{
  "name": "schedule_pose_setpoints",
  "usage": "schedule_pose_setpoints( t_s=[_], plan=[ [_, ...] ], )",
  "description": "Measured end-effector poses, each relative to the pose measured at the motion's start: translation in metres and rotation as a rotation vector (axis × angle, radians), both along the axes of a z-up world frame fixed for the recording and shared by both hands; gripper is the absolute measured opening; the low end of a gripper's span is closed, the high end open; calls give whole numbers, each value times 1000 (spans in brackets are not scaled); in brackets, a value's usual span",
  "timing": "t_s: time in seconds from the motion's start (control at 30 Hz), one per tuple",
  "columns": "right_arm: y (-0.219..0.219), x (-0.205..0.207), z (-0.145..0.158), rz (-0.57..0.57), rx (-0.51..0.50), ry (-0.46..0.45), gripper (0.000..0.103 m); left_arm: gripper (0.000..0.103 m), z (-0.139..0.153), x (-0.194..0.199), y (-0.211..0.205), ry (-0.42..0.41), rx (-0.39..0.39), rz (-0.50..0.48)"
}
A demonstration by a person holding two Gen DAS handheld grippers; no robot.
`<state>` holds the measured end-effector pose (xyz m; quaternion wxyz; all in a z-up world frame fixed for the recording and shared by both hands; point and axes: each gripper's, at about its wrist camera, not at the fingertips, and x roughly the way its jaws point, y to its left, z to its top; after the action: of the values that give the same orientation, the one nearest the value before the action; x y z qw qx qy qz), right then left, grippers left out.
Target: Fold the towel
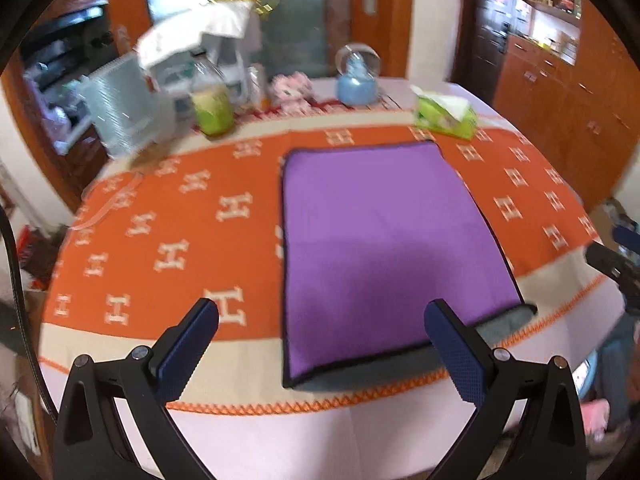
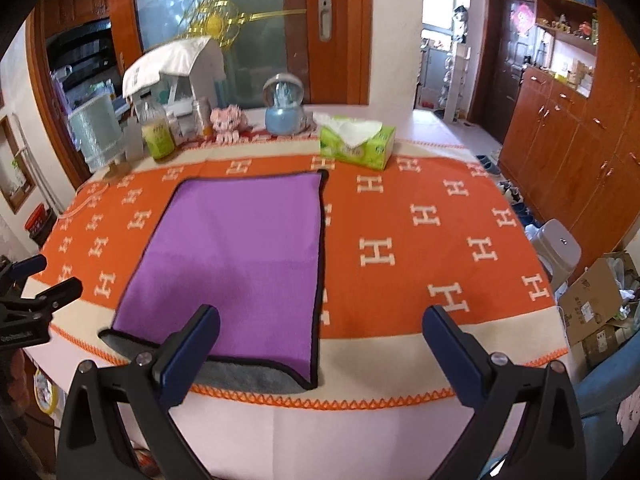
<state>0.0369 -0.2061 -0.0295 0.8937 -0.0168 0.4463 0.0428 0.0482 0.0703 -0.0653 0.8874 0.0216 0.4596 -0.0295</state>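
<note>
A purple towel point(image 1: 384, 248) with a dark border lies flat on the orange tablecloth, folded over a grey underside that shows along its near edge point(image 1: 384, 372). It also shows in the right wrist view point(image 2: 236, 256). My left gripper point(image 1: 320, 340) is open and empty, held above the towel's near left part. My right gripper point(image 2: 320, 344) is open and empty, above the towel's near right corner. The left gripper shows at the left edge of the right wrist view point(image 2: 36, 292).
The orange tablecloth point(image 2: 420, 248) with white H marks covers the table. At the back stand a green tissue box point(image 2: 358, 146), a blue snow globe point(image 2: 284, 110), a pink plush toy point(image 2: 228, 120), a green bottle point(image 2: 158, 134) and a white rack. Cardboard boxes point(image 2: 596, 304) sit right.
</note>
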Motion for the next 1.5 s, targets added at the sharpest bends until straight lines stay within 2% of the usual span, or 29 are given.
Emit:
schedule_pose_setpoints(
  t_s=[0.13,0.3,0.43,0.57,0.67,0.77,0.87,1.07,1.13,1.27,1.5],
  plan=[
    [-3,4,-27,54,3,69,90,102,-24,-3,7,47,5,-61],
    [-3,4,-52,138,21,127,84,102,-48,-7,14,72,16,-125],
    [-3,4,-70,186,15,172,73,98,-60,-6,20,93,10,-165],
    [-3,5,-80,226,21,202,68,98,-66,-5,22,94,3,-194],
    [2,4,-83,273,25,206,65,94,-71,-4,19,106,0,-220],
    [11,2,-88,330,-10,205,57,89,-74,-3,14,116,7,-246],
    [18,1,-91,369,-15,216,49,87,-74,-5,13,116,-9,-268],
    [20,1,-92,399,-5,218,42,80,-75,-6,10,124,-31,-298],
    [20,2,-92,408,9,227,36,78,-77,-5,11,133,-31,-302],
    [20,4,-93,411,14,234,32,67,-81,-3,12,154,-50,-306],
    [18,8,-94,405,24,244,29,65,-86,0,17,173,-63,-306]
  ],
)
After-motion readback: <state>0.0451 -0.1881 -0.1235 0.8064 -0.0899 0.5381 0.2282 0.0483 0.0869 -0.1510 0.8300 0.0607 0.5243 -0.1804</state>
